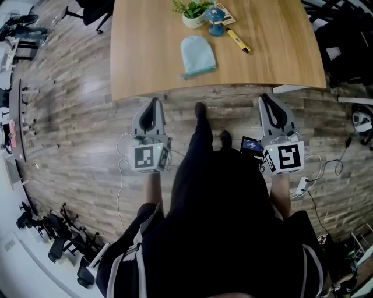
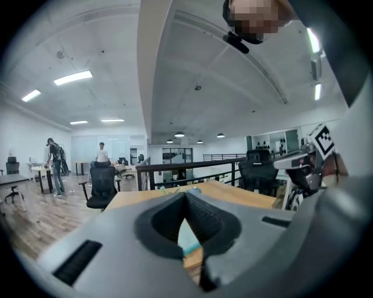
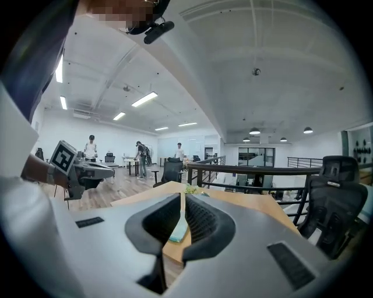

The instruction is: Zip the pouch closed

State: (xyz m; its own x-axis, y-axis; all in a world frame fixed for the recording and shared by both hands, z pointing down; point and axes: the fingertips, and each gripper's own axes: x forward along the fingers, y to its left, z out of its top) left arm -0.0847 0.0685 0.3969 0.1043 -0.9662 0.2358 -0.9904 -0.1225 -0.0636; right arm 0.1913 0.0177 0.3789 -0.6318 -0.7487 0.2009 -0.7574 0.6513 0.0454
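We take the table point(image 1: 280, 52) as the reference for every position.

**Head view.** The light blue pouch point(image 1: 197, 55) lies flat on the table, between its centre and its near edge. A potted plant point(image 1: 192, 11), a small blue object point(image 1: 216, 23) and a yellow stick point(image 1: 239, 41) sit beyond the pouch, toward the table's far edge. The left gripper point(image 1: 154, 103) and the right gripper point(image 1: 266, 98) are both held off the table, just short of its near edge and over the wood floor point(image 1: 76, 105). Both are well apart from the pouch. We cannot tell from this view whether the zipper is open or closed.

**Gripper views.** Only these views show the jaws face on. On each gripper the tips are drawn together and hold nothing. The pouch shows only as a distant blue sliver on the table, seen through the slot below the tips. These views also show office chairs point(image 2: 102, 185) and standing people point(image 3: 141, 156) beyond the table, which the head view leaves out.
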